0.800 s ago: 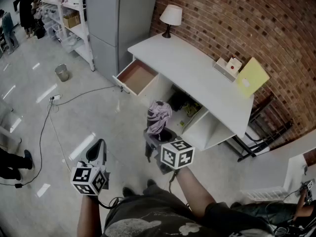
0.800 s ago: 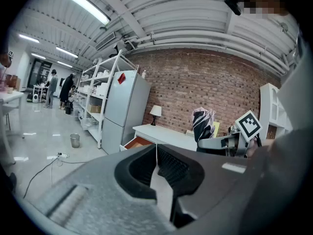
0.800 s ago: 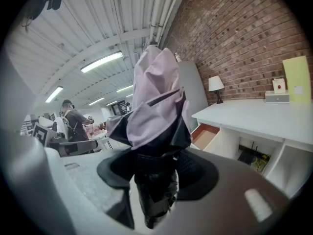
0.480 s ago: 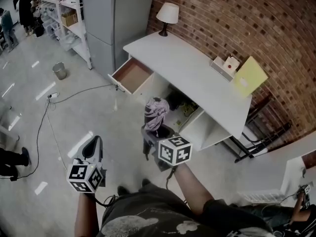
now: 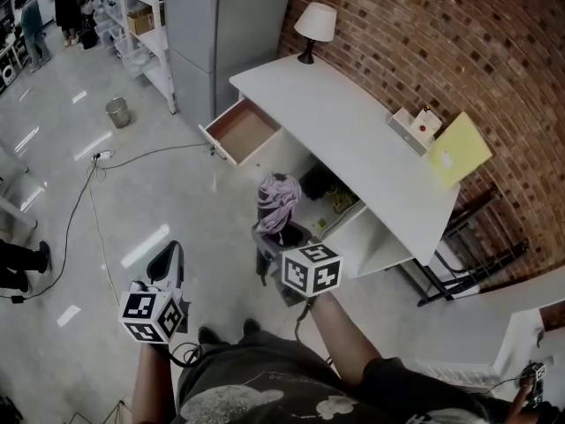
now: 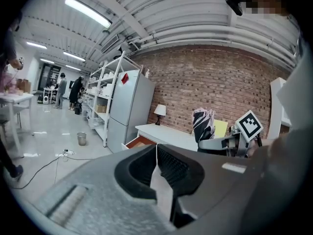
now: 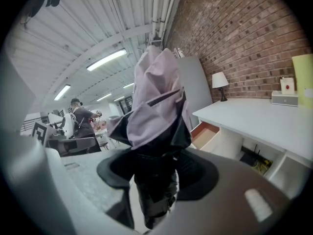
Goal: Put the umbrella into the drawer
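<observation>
A folded pink and black umbrella [image 5: 280, 200] stands upright in my right gripper [image 5: 275, 241], whose jaws are shut on its dark lower part. In the right gripper view the umbrella [image 7: 156, 102] fills the middle, clamped by the right gripper [image 7: 155, 177]. The open wooden drawer [image 5: 241, 131] juts from the left end of the white desk [image 5: 371, 140], some way beyond the umbrella. My left gripper [image 5: 166, 268] hangs low at the left, shut and empty; its pads [image 6: 166, 163] meet with nothing between them.
A lamp [image 5: 316, 26], a small white box [image 5: 415, 124] and a yellow folder [image 5: 459, 153] are on the desk. A grey cabinet [image 5: 221, 25] stands left of the desk. A cable [image 5: 93, 210] and a small bin [image 5: 117, 111] are on the floor. People stand far back.
The left gripper has sunk slightly towards the lower left. The right gripper still holds the umbrella upright, about as far from the desk as before.
</observation>
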Demonstrator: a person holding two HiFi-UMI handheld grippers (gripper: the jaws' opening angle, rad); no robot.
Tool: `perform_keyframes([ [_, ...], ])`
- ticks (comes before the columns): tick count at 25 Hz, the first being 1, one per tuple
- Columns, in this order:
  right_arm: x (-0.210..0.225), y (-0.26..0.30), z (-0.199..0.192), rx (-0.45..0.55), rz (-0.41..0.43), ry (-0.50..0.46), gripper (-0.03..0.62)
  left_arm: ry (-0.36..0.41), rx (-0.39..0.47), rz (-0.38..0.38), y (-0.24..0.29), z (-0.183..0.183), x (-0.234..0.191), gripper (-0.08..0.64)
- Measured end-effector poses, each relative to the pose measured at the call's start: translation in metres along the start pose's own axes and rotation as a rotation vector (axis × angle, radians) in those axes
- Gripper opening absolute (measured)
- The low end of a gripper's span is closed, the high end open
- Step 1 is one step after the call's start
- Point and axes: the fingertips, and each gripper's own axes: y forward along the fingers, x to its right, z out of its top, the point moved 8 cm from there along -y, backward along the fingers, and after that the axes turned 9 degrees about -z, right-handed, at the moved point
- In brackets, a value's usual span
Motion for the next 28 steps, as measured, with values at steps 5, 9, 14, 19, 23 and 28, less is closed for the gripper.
perform_keyframes([
  [5,0.023,-0.005,-0.005,-0.018,0.036,-0.013,0.229,-0.004,0.011,0.048,0.004,-0.007,0.014,0.015],
  [9,0.041,-0.007,-0.001,-0.037,0.044,-0.013,0.229,-0.026,0.020,0.078,0.008,-0.005,0.023,0.015],
  [14,0.052,-0.004,0.003,-0.032,0.056,-0.003,0.229,-0.009,0.011,0.089,0.018,-0.002,0.025,0.015],
  [19,0.059,0.001,0.009,-0.020,0.056,0.003,0.229,0.009,0.008,0.069,0.036,0.010,0.026,0.015],
  [23,0.067,0.013,0.014,-0.015,0.051,0.006,0.229,0.037,0.007,0.036,0.062,0.018,0.022,0.015],
  [28,0.080,0.045,0.019,-0.034,0.019,0.020,0.229,0.050,-0.004,-0.016,0.101,0.021,0.002,0.015],
])
